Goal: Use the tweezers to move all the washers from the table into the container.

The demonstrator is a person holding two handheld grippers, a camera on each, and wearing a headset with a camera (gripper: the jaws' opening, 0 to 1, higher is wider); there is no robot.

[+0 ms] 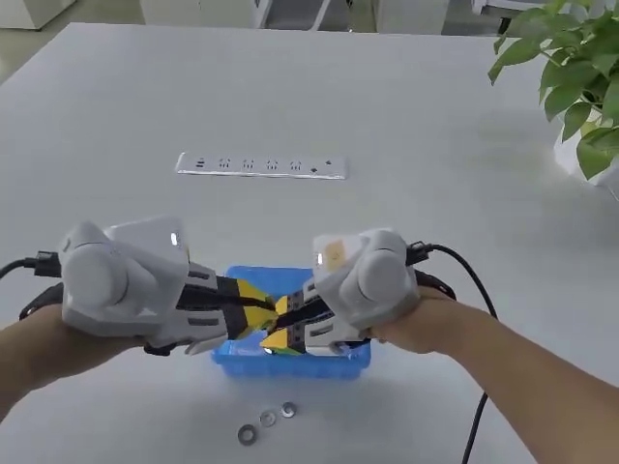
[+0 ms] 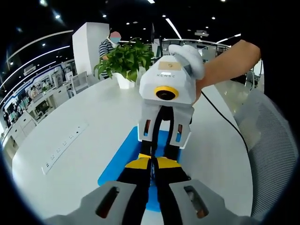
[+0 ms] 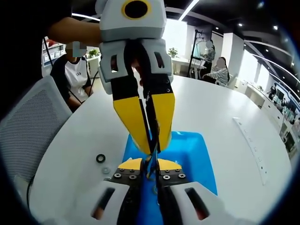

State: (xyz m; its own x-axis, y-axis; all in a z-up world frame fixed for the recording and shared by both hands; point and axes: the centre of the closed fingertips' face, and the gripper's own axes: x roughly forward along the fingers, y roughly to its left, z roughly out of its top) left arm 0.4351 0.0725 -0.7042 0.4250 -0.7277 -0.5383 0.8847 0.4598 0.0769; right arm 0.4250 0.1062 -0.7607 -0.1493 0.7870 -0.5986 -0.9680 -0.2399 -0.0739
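The task appears barely begun: three washers [image 1: 268, 420] lie in a short slanting row on the bench [image 1: 416, 135], just outside the front wall of the blue container [image 1: 290, 365] and close to the bench's near edge. No washer can be made out on the part of the container floor that the right gripper view leaves bare, though much of the tray is hidden under the grippers. All three washers therefore seem left to move. The present step looks like a settling or handing-over of the tool rather than a pick. The left gripper [image 2: 151, 163] and the right gripper [image 3: 149, 165] meet tip to tip above the container, well back from the power strip [image 1: 261, 165] that lies toward the bench's middle. The left gripper's jaws are clenched on a thin dark strip, taken to be the tweezers [image 3: 151, 159], seen edge-on in the right gripper view between the yellow tips. The right gripper's jaws are drawn in tight about the same strip from the other side, so both seem to grasp it. The washers are small flat rings, one dark and the others pale and shiny, lying apart from one another and flat on the bench. They look thin enough that the tweezer points would probably need to catch an edge or the hole.
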